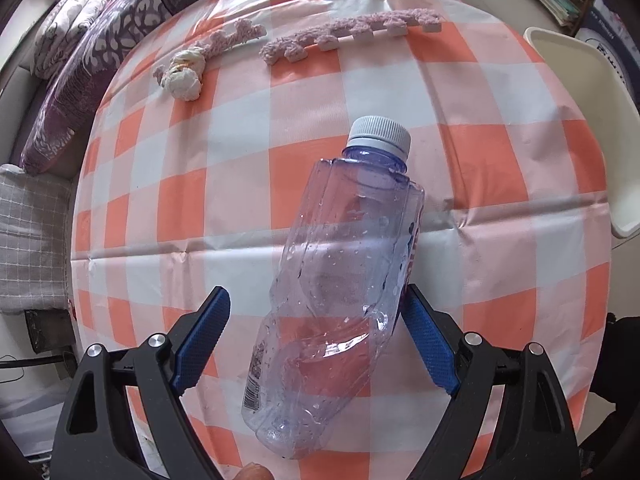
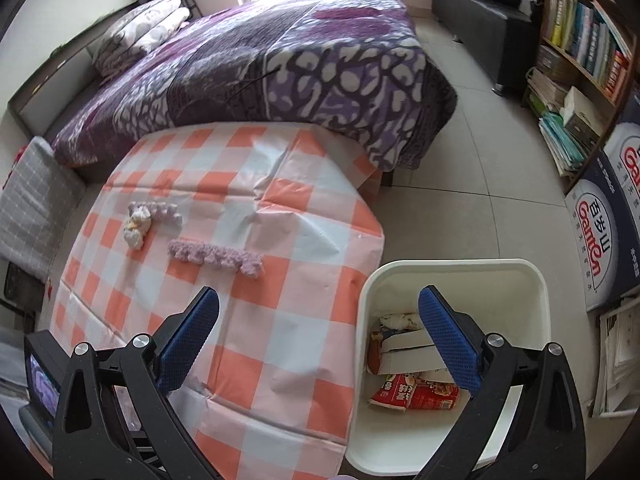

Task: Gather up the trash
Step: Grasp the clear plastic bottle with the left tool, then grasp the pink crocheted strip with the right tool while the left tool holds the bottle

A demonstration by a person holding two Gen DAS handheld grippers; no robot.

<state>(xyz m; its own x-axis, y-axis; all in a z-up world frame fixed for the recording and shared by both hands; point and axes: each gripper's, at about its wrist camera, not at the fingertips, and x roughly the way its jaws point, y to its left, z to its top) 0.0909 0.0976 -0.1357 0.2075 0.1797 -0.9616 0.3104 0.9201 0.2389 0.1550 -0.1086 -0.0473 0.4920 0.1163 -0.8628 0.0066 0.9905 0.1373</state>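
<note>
Bottle (image 1: 340,280) lies lengthwise between my left claw's (image 1: 316,340) wide jaws, cap far; right claw (image 2: 320,340) wide, empty.

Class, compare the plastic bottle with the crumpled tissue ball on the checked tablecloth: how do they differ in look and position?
The plastic bottle is clear, bluish, dented and long, with a grey cap; the crumpled tissue ball is opaque, white and lumpy. The bottle lies between the open pads of the left gripper; the tissue ball lies far across the cloth beside the pink fuzzy strips. Both rest on the checked tablecloth, outside the white bin.
</note>
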